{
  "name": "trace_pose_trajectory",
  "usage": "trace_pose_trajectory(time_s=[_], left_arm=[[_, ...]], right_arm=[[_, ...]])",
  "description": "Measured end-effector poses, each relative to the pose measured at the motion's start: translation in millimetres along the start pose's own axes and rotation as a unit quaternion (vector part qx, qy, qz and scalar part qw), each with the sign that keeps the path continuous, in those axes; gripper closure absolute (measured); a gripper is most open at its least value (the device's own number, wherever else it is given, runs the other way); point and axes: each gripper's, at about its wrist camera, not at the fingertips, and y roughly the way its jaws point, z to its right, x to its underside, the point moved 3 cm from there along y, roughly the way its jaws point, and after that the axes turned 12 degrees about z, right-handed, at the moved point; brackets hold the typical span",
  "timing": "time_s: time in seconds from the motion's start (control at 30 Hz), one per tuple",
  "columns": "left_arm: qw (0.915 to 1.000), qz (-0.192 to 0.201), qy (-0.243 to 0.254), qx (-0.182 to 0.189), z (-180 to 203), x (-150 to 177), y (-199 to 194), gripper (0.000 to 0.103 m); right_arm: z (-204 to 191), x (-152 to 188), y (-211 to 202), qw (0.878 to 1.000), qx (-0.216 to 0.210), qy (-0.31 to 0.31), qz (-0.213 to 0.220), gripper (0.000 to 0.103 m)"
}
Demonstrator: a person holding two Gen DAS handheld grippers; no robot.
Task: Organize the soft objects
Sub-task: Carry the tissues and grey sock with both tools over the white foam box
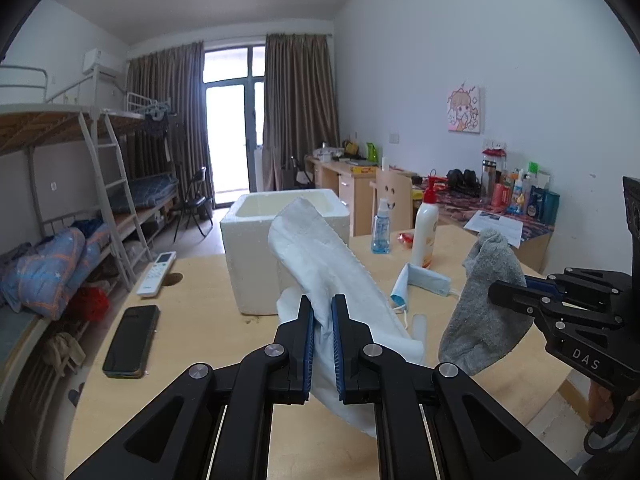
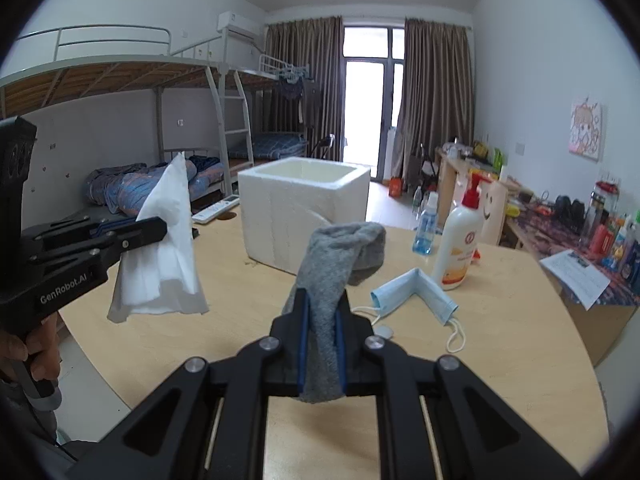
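The left tool [image 1: 322,312], marked "GenRobot.AI", pinches a white cloth [image 1: 320,256], while the right tool [image 2: 322,312], marked "DAS", clamps a grey sock [image 2: 336,256] above the worktop [image 2: 500,320].

Soft daylight from the blown-out balcony door [image 1: 234,128], faint shadows, sharp focus, heavy fisheye bending, black corners

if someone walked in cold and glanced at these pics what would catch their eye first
Probably the two cloths held up over the wooden table: the left gripper pinches a white cloth, and the right gripper pinches a grey sock. Next, the open white foam box just beyond them, with a blue face mask lying beside a lotion bottle.
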Motion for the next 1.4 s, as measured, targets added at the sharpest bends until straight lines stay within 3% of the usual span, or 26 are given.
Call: trace_pose_trajectory(time_s=[0.7, 1.0, 1.4], left_arm=[[0.997, 0.074, 0.015, -0.017, 0.4, -17.2, -61.8, 0.094], [0.996, 0.085, 0.018, -0.021, -0.9, -23.2, -62.0, 0.094], [0.9948, 0.093, 0.013, -0.037, -21.2, -38.0, -47.9, 0.094]], right_arm=[[-15.1, -12.8, -46.4, 0.997, -0.007, -0.015, 0.071, 0.088], [-23.0, -22.3, -50.9, 0.995, -0.016, -0.026, 0.091, 0.088], [-20.7, -41.1, -26.2, 0.995, -0.023, -0.022, 0.096, 0.088]])
